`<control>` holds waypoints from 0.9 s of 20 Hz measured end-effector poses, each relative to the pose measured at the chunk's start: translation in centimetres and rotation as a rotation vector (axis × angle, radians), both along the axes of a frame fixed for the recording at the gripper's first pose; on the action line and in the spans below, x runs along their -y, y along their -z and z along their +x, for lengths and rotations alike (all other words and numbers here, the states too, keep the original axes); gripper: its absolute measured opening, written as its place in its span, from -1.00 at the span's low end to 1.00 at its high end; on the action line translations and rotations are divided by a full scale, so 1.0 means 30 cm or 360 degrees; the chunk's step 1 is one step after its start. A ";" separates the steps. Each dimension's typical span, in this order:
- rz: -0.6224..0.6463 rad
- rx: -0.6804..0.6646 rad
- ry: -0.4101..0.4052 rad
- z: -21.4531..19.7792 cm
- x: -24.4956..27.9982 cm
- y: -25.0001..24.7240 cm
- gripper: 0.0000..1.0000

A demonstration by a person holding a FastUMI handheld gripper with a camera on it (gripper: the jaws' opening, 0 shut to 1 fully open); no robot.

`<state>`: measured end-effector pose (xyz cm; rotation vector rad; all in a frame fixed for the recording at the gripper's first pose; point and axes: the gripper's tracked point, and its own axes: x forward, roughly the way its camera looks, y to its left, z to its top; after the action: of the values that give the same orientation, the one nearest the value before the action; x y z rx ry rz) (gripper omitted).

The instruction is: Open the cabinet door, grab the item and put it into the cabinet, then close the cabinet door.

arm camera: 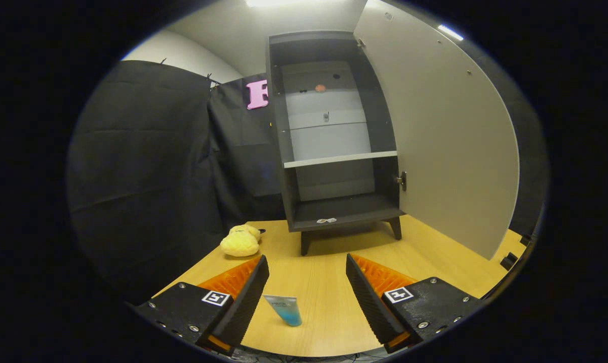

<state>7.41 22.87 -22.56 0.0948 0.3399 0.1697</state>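
A tall dark cabinet [334, 131] stands on short legs on the wooden table [324, 262], beyond my fingers. Its pale door [435, 136] is swung wide open to the right. Inside are a light shelf [340, 159] and a dark bottom floor [342, 209]. A small blue-and-white tube [285, 309] lies on the table between my fingers, close to the left one. My gripper [307, 265] is open and holds nothing. A yellow plush toy [241, 242] lies on the table left of the cabinet's legs, just ahead of my left finger.
Black cloth [147, 171] walls the booth to the left and behind the cabinet. The open door overhangs the right part of the table. The table's right edge [510, 252] lies past the door.
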 end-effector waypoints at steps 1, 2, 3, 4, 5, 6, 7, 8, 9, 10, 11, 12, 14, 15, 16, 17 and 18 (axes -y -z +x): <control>0.0006 -0.0030 -0.0013 0.003 -0.029 0.035 0.90; 0.0011 -0.0057 -0.0025 0.003 -0.053 0.062 0.90; 0.0011 -0.0080 -0.0033 0.002 -0.071 0.085 0.90; 0.0007 -0.0104 -0.0036 0.006 -0.090 0.114 0.90; 0.0004 -0.0128 -0.0038 0.013 -0.100 0.139 0.89; 0.0002 -0.0155 -0.0039 0.025 -0.112 0.178 0.90; -0.0002 -0.0178 -0.0041 0.022 -0.122 0.202 0.89; -0.0009 -0.0201 -0.0041 0.026 -0.129 0.228 0.89; -0.0019 -0.0223 -0.0038 0.026 -0.132 0.255 0.90; -0.0030 -0.0245 -0.0036 0.028 -0.135 0.280 0.89; -0.0038 -0.0276 -0.0029 0.026 -0.140 0.311 0.90; -0.0039 -0.0313 -0.0028 0.023 -0.146 0.342 0.90; -0.0051 -0.0384 -0.0026 0.020 -0.149 0.405 0.86; -0.0059 -0.0411 -0.0023 0.020 -0.148 0.428 0.83; -0.0067 -0.0439 -0.0023 0.022 -0.148 0.457 0.78; -0.0077 -0.0466 -0.0023 0.019 -0.147 0.484 0.75; -0.0080 -0.0491 -0.0027 0.019 -0.147 0.503 0.65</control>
<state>7.96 27.28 -37.64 0.0682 0.6526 0.1633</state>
